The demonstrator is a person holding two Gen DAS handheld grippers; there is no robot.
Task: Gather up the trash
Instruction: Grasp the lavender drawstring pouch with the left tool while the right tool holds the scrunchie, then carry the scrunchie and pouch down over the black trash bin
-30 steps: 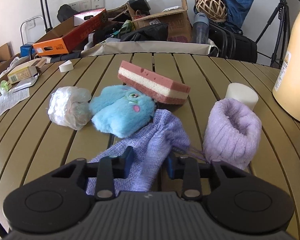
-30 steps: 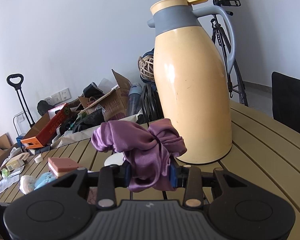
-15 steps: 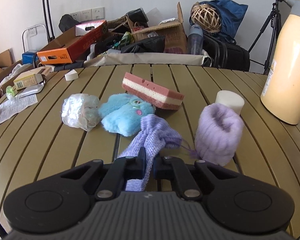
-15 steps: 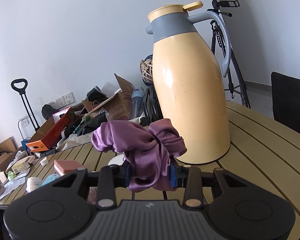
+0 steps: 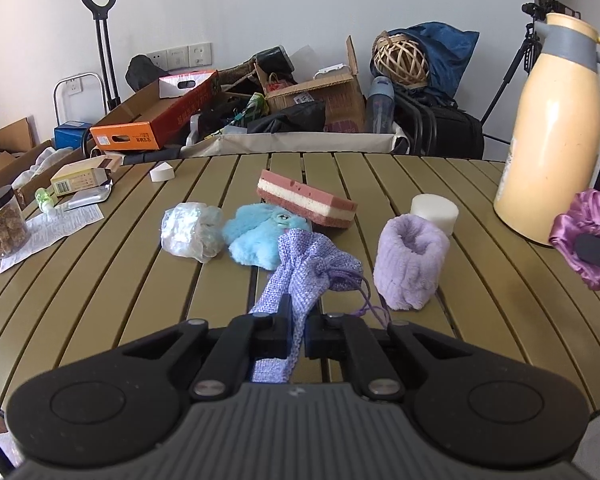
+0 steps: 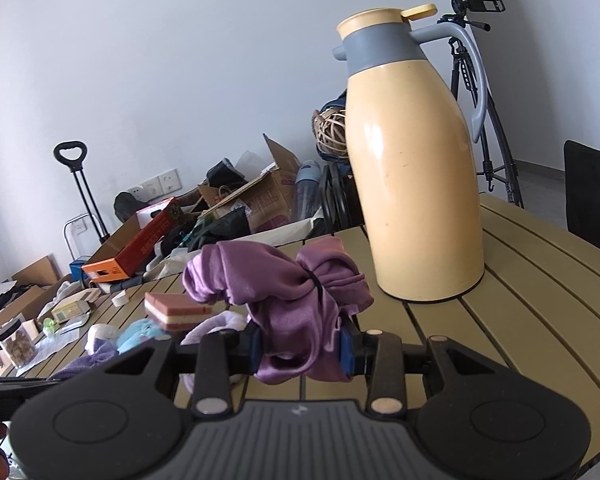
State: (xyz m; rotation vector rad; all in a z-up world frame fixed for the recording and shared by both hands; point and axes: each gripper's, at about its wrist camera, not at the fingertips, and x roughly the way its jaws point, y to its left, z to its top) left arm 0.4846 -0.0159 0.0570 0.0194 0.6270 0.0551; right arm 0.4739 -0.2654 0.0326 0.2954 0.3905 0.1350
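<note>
My left gripper is shut on a lilac woven drawstring pouch, pinching its near end; the rest of the pouch lifts toward a blue plush toy. Beside them on the slatted table lie a crumpled clear plastic wrapper, a pink-and-white sponge, a fuzzy lilac cuff and a white foam cylinder. My right gripper is shut on a purple satin scrunchie, held above the table; that scrunchie also shows at the right edge of the left wrist view.
A tall yellow thermos jug stands right of the scrunchie, also seen as the jug at far right. At the table's left are a snack jar, papers and a small box. Cardboard boxes, bags and tripods crowd the floor beyond.
My left gripper closed on the lilac pouch and drew back and up, pulling the pouch's near end off the table. The right gripper shifted slightly, still holding the scrunchie.
</note>
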